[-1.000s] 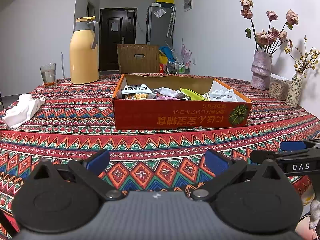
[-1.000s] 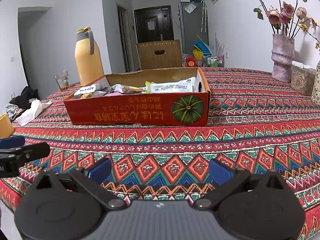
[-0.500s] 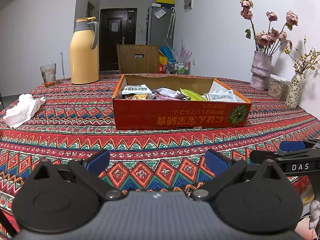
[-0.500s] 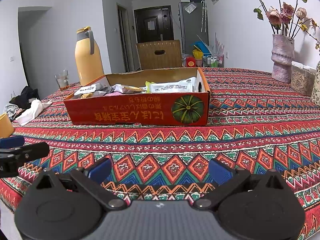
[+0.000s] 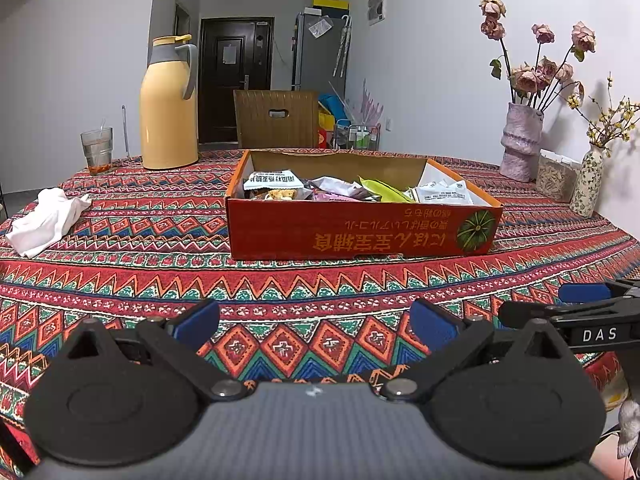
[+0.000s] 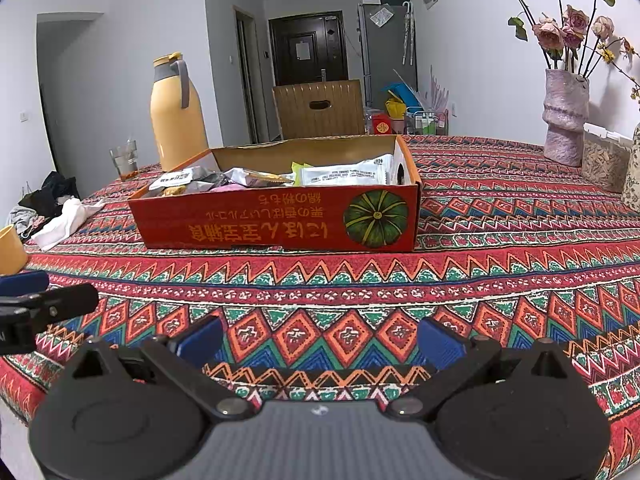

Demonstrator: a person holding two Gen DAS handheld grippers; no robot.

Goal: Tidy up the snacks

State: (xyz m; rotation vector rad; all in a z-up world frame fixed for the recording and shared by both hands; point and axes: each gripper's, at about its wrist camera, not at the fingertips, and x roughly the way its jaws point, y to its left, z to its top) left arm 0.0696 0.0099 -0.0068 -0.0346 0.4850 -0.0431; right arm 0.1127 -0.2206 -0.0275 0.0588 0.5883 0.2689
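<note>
A shallow red cardboard box (image 5: 360, 232) (image 6: 280, 224) with a pumpkin print sits mid-table on the patterned cloth. Inside lie several snack packets (image 5: 348, 190) (image 6: 340, 174), white, silver, pink and green. My left gripper (image 5: 314, 326) hovers low over the near table edge, well short of the box, open and empty. My right gripper (image 6: 320, 340) hangs likewise near the table edge, open with nothing between its blue pads. Each gripper shows at the edge of the other's view: the right gripper (image 5: 576, 304) and the left gripper (image 6: 36, 296).
A yellow thermos jug (image 5: 170, 104) and a glass (image 5: 97, 151) stand at the back left. A white cloth (image 5: 44, 220) lies left. Two vases of dried flowers (image 5: 520, 140) and a clear jar (image 5: 558, 176) stand at the right. A chair (image 5: 276, 118) is behind the table.
</note>
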